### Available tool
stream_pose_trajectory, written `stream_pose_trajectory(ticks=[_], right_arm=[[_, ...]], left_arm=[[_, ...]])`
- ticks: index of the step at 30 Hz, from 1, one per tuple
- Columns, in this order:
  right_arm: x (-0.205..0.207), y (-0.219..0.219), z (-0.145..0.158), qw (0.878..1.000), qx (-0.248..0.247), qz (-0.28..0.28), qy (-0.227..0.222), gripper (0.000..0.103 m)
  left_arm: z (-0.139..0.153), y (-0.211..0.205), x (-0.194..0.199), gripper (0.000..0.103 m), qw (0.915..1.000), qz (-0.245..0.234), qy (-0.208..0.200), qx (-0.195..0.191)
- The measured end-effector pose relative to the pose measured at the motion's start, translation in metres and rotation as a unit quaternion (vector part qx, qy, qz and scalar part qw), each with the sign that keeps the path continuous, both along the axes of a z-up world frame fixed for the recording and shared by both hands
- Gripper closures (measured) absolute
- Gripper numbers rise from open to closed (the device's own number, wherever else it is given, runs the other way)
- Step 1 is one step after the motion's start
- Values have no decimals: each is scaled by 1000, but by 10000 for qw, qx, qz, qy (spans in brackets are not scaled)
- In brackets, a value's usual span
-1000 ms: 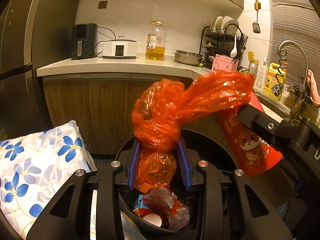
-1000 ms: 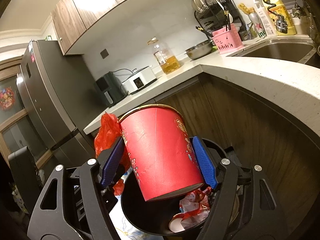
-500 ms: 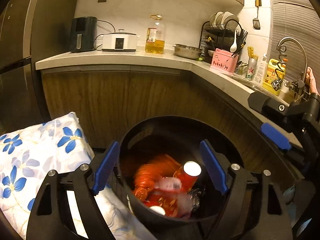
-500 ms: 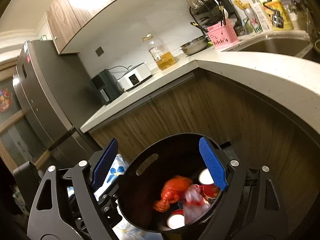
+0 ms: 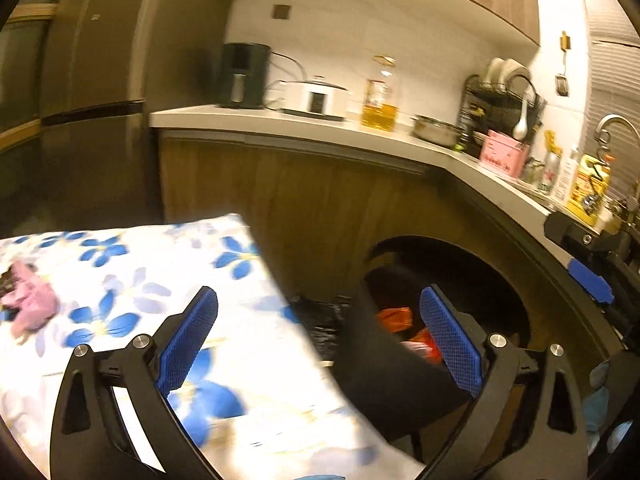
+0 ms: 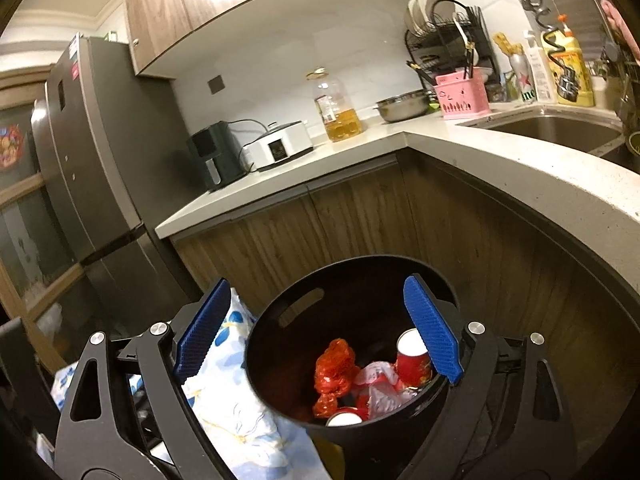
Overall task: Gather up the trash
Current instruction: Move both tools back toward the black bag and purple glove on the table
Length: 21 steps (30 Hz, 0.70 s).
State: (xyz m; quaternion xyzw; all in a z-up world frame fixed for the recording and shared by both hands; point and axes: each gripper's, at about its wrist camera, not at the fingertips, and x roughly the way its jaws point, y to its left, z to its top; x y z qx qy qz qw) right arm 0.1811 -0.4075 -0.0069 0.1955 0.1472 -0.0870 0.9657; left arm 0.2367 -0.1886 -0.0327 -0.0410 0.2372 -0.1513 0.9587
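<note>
A black round trash bin [image 6: 280, 344] stands on the floor against the wooden cabinets. Inside it lie a knotted orange plastic bag [image 6: 334, 376], a red paper cup [image 6: 412, 360] and crumpled wrappers [image 6: 380, 392]. My right gripper [image 6: 316, 332] is open and empty, hovering above the bin. My left gripper [image 5: 320, 340] is open and empty, over the edge of a table with a blue-flowered cloth [image 5: 120, 280], left of the bin [image 5: 384, 376]. A pink crumpled piece [image 5: 32, 304] lies on the cloth at the far left. The right gripper's blue pad shows at the right edge of the left wrist view [image 5: 592, 280].
A curved countertop [image 6: 440, 148] carries an air fryer [image 6: 214, 152], a white cooker [image 6: 280, 146], an oil bottle [image 6: 338, 108], a steel bowl [image 6: 404, 106], a pink caddy [image 6: 464, 96] and a dish rack [image 6: 444, 36]. The sink [image 6: 556, 128] is at right. A dark fridge [image 6: 88, 160] stands left.
Both grippers opened and dropped the orange bag and red cup into the bin. My left gripper has since swung left over the flowered cloth; the right stays above the bin.
</note>
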Motion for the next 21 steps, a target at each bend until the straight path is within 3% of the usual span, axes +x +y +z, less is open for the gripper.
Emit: stream_pose_trajectory(ticks=[5, 11, 21], right_arm=[[0, 33, -7, 9997, -133, 182, 59, 15], [8, 83, -17, 9982, -256, 527, 131, 15], [30, 187, -34, 9914, -610, 1133, 245, 15]], left_arm=[[-3, 52, -12, 6, 9980, 630, -71, -4], [-10, 129, -20, 6, 9896, 1438, -22, 48], [-17, 216, -30, 6, 9784, 2067, 56, 21]])
